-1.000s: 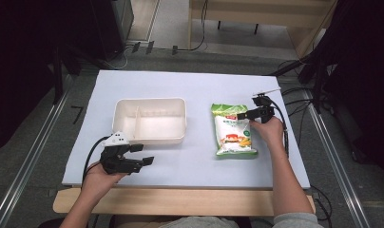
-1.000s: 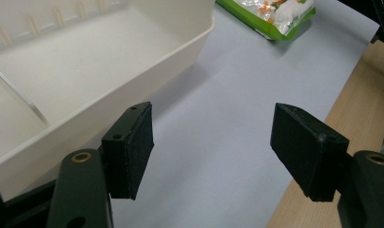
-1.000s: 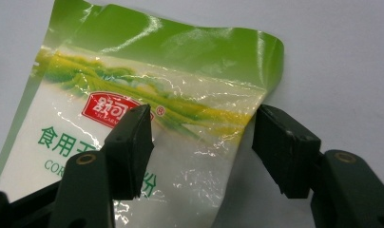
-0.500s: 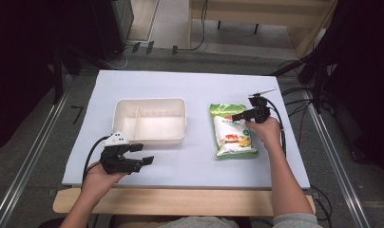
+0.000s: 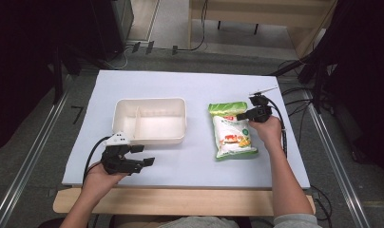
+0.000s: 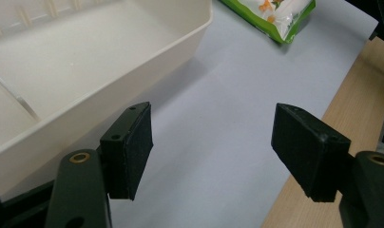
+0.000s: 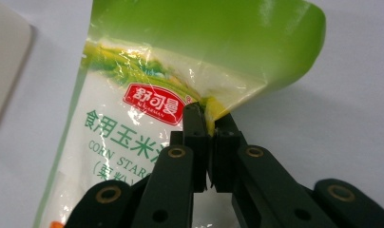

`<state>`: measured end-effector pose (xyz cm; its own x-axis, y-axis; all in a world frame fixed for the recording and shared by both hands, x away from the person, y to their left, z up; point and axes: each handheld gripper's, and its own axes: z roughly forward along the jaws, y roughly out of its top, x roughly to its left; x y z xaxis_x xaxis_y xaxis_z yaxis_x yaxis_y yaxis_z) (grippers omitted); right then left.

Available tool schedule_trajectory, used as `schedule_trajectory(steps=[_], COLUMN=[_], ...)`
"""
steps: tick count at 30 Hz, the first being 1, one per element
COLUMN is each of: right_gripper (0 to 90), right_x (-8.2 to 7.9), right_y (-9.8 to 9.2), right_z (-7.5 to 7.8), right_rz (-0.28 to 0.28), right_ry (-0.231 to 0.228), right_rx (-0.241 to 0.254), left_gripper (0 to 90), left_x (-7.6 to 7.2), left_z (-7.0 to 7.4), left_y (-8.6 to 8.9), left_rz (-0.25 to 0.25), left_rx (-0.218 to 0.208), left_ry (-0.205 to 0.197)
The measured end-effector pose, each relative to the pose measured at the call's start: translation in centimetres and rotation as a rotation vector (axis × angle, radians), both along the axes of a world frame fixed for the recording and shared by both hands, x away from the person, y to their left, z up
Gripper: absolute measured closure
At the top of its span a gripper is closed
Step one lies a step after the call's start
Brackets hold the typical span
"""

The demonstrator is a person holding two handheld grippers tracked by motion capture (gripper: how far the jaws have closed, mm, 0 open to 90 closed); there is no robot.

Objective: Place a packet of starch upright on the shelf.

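**Right tool pinches the edge of the corn starch bag**

The right tool has just been closing, and its jaws now stand pressed together on the bag's right edge, a fold of yellow-green film caught between the pads. In the high view the right tool reaches in from the right to meet the bag near its upper right side, with the person's right hand behind it.

The corn starch bag is a glossy plastic pouch: a plain bright green band across the top, a white body below, a red label with white characters, then green lettering, with the words "CORN STAR" partly readable. The film is crinkled and puckers where it is gripped. From above, the corn starch bag lies flat on the right half of the desk, its green top away from the person and an orange-and-yellow picture low on its face. It sits apart from the white tray, which is to its left.

The left tool has its jaws wide apart with nothing between them, just beside the tray's near wall. In the high view the left tool rests low near the desk's front left.
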<state>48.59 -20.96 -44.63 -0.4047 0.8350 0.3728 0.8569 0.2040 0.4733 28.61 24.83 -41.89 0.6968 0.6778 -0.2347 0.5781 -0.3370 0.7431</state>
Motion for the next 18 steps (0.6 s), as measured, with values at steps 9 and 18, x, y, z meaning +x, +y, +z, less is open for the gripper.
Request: schedule_trajectory(steps=[9, 18], right_gripper=[89.2, 89.4], right_x=[-1.4, -3.4], right_y=[0.0, 1.0], right_z=[4.2, 9.2], right_rz=[0.036, 0.095], right_ry=[-0.069, -0.157], right_rx=[0.062, 0.109], left_gripper=[30.5, 30.6], left_x=[0.0, 0.0], left_z=[0.1, 0.1], left_y=[0.2, 0.2], left_rz=[0.003, 0.005], left_rx=[-0.006, -0.008], left_ry=[-0.001, -0.007])
